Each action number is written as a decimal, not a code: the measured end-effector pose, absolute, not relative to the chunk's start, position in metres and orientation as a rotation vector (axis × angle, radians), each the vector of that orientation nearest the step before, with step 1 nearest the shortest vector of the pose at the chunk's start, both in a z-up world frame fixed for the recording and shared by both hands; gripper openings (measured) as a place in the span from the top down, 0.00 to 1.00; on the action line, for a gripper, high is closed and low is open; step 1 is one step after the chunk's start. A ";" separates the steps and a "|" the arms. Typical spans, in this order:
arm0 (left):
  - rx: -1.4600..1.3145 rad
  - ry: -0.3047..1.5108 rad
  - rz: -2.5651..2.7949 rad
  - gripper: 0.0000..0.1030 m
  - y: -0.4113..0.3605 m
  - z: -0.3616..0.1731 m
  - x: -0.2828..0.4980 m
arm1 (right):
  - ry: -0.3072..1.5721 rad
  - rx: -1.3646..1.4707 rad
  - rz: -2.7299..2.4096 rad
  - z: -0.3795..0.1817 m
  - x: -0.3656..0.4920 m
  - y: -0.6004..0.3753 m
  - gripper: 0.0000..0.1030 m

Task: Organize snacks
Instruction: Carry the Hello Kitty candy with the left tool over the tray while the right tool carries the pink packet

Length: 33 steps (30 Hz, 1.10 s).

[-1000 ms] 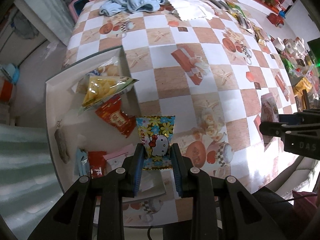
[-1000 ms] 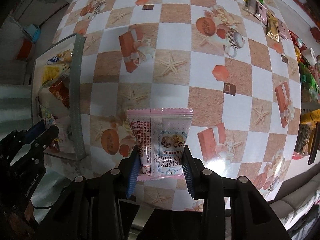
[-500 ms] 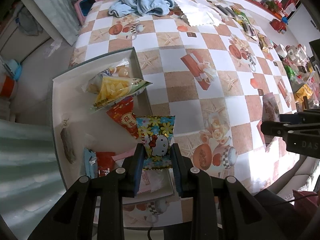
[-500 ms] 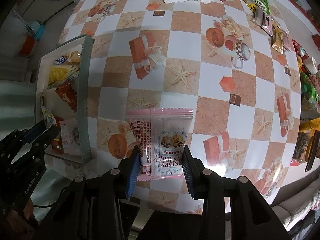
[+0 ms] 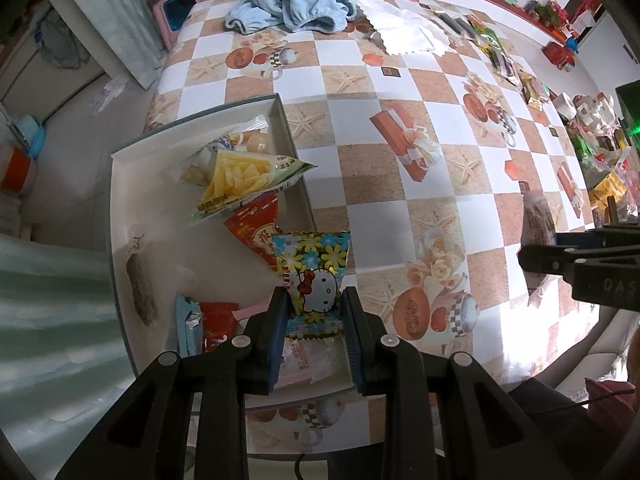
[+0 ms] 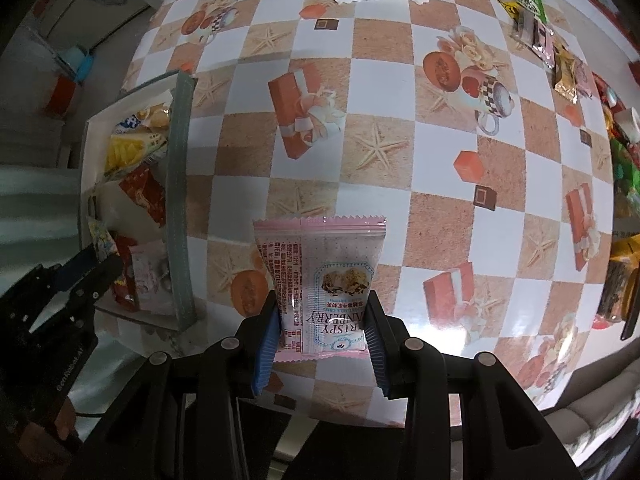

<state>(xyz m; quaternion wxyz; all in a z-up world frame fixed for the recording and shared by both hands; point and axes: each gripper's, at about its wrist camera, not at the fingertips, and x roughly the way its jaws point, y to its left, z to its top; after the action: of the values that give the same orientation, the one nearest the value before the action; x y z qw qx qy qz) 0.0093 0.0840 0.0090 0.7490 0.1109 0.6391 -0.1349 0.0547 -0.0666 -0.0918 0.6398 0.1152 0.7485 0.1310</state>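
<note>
**Both grippers held snack packets above the table**

The left gripper had its jaws clamped on a flowered cat-print packet, held above the near right edge of the white tray. The right gripper pinched a pink-edged cranberry crisp packet over the checkered tablecloth, right of the tray. Inside the tray lay a red packet and, beyond it, a yellow fries packet. At the table's far end sat a blue cloth.
</note>
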 end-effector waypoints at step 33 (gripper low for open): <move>0.161 1.384 -0.259 0.71 0.105 0.011 0.015 | 1.669 0.272 0.294 -0.082 0.066 -0.057 0.60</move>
<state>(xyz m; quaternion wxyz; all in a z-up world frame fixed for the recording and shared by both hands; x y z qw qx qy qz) 0.0153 0.1047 0.0106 0.7594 0.0741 0.6354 -0.1188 0.0660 -0.0566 -0.0818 0.6538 0.1199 0.7358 0.1296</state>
